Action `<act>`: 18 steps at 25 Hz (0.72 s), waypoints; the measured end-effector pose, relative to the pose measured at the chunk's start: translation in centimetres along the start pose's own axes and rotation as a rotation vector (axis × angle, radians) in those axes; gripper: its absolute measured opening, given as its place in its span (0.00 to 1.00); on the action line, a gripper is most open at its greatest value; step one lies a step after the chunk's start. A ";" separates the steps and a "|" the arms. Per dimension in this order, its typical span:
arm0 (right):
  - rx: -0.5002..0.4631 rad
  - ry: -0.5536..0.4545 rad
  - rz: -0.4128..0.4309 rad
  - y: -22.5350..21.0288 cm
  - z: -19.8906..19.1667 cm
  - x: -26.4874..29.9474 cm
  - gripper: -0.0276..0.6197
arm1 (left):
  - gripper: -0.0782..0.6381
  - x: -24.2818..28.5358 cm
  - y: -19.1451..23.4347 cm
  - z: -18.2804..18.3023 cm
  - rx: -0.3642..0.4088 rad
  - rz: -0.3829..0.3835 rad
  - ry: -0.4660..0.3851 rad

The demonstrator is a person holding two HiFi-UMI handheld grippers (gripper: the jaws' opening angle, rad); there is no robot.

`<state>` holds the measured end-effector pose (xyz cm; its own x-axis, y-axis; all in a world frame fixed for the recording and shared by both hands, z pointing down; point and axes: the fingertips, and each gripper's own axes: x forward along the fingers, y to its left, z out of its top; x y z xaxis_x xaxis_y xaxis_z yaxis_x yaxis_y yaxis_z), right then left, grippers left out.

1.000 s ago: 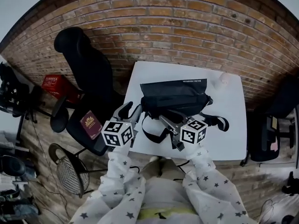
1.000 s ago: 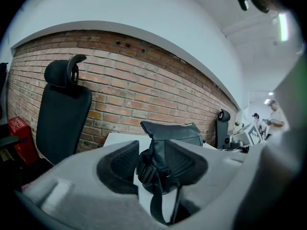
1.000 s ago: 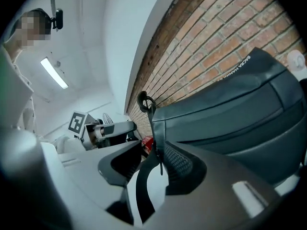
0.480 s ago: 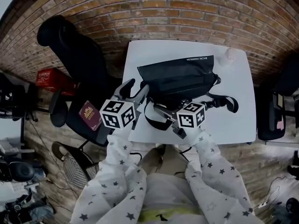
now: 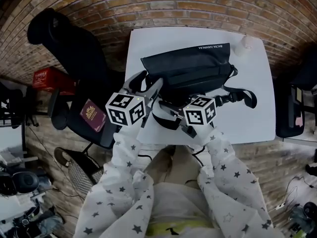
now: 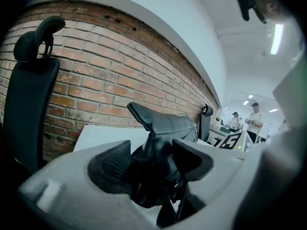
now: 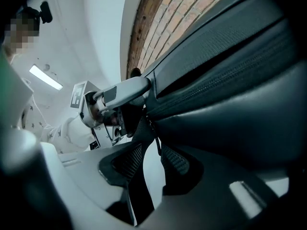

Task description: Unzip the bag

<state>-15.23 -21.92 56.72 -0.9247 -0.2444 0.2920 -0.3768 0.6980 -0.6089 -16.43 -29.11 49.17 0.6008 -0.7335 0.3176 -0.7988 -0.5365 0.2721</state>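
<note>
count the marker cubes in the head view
2. One cube is on the left hand-held gripper by the bag's left end, the other on the right hand-held gripper at its near edge.

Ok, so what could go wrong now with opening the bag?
1. The right gripper's jaws have just been closing around the thin zipper pull without pinching it yet; it could slip out.
2. The left gripper's jaws have just been opening, the end of the bag loose between them; unheld, it might slide along the table.
</note>
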 end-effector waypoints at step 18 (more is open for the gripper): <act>-0.018 -0.042 0.040 0.7 0.6 -0.4 0.07 | 0.41 0.2 0.2 -0.3 0.055 -0.027 -0.007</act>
<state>-15.11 -21.70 55.75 -0.9405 -0.2438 0.2366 -0.3389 0.7196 -0.6060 -16.50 -29.23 49.58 0.6220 -0.7213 0.3047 -0.7830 -0.5781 0.2296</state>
